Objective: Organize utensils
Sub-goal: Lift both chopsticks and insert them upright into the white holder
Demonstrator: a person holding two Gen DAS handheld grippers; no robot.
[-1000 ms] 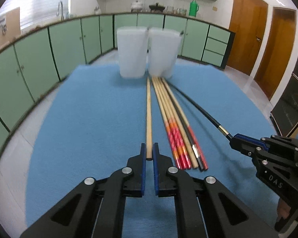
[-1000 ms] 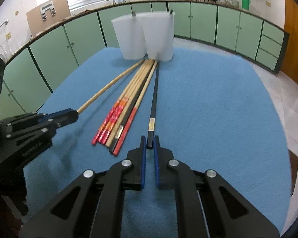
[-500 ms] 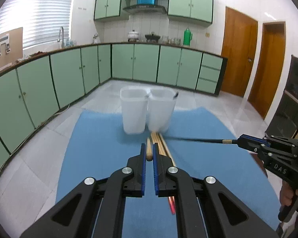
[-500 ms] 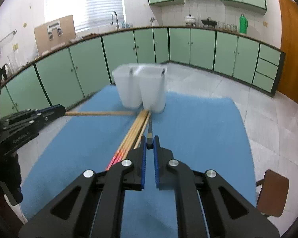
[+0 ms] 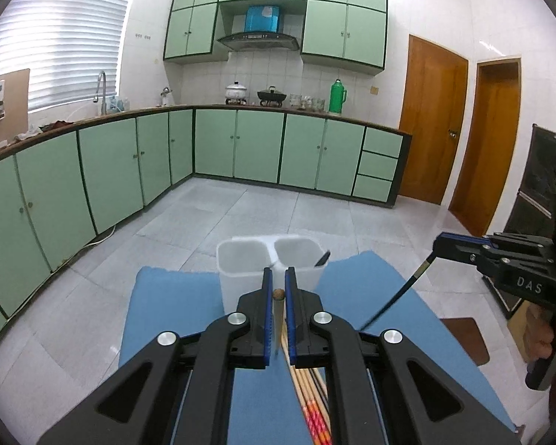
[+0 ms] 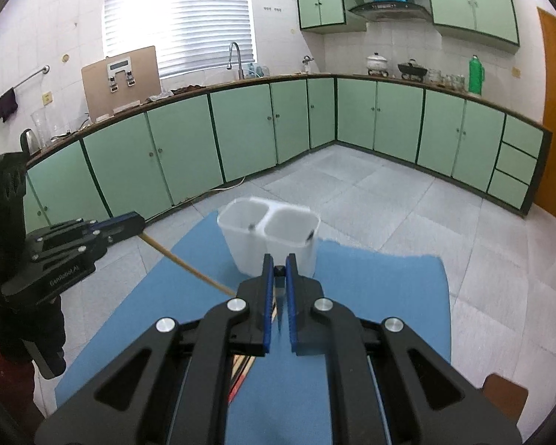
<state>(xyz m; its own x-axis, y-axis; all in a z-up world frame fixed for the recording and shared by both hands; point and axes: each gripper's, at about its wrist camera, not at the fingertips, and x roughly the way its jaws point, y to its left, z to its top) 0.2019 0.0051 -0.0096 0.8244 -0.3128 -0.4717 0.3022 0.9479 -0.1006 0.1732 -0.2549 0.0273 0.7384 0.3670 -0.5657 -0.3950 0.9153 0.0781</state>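
Chopsticks are pinched one per hand: the left tongs (image 5: 277,294) clamp the end of a pale wooden chopstick (image 6: 189,266), the right tongs (image 6: 279,272) clamp the end of a black chopstick (image 5: 400,294), each stick hanging forward and down from its tongs. Below the tongs the remaining bundle of chopsticks (image 5: 309,396) lies on the blue worktop (image 5: 174,307). Just beyond the tongs stands the white twin-cup holder (image 6: 268,235). Held by one end only, either stick could pivot or slip, and its long free tip could strike a cup rim and tip the light holder
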